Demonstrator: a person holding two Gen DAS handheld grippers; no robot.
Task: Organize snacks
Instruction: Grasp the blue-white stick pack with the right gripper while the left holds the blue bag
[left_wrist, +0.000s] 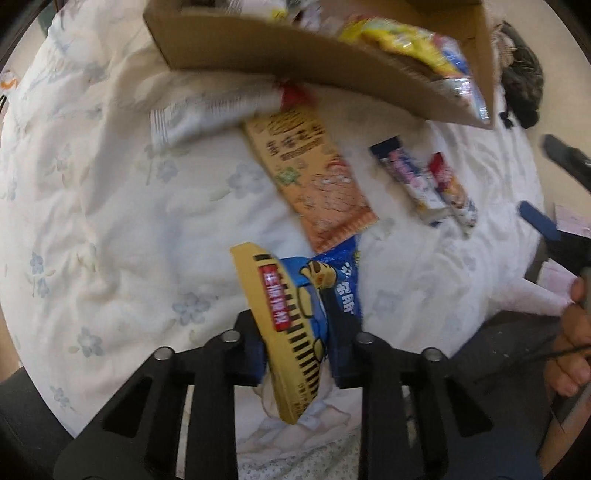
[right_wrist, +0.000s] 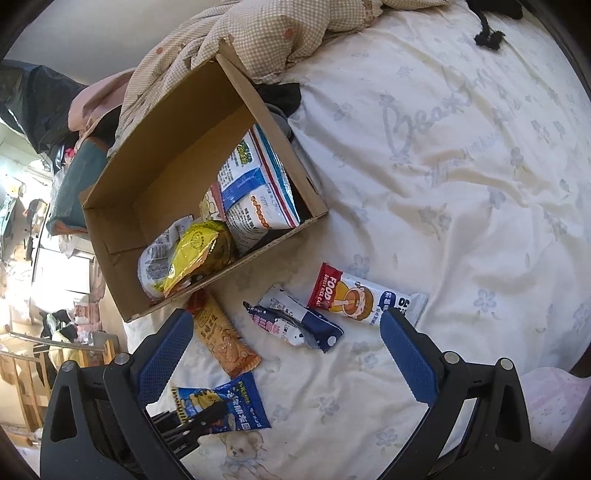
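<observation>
My left gripper (left_wrist: 299, 354) is shut on a blue and yellow snack packet (left_wrist: 295, 317), held just above the bed; the packet also shows in the right wrist view (right_wrist: 225, 404). A cardboard box (left_wrist: 236, 48) holding several snack packets lies beyond it, also in the right wrist view (right_wrist: 155, 177). An orange packet (left_wrist: 317, 177) (right_wrist: 221, 332), a dark blue packet (left_wrist: 410, 177) (right_wrist: 295, 325) and a red and white packet (left_wrist: 452, 188) (right_wrist: 362, 295) lie on the bed. My right gripper (right_wrist: 284, 358) is open and empty above the dark blue packet.
A white floral bedsheet (right_wrist: 461, 166) covers the bed. A white packet (left_wrist: 207, 114) lies by the box's front wall. A checked quilt (right_wrist: 266, 33) is bunched behind the box. The bed's edge runs at the left of the right wrist view, with room clutter (right_wrist: 44, 295) below.
</observation>
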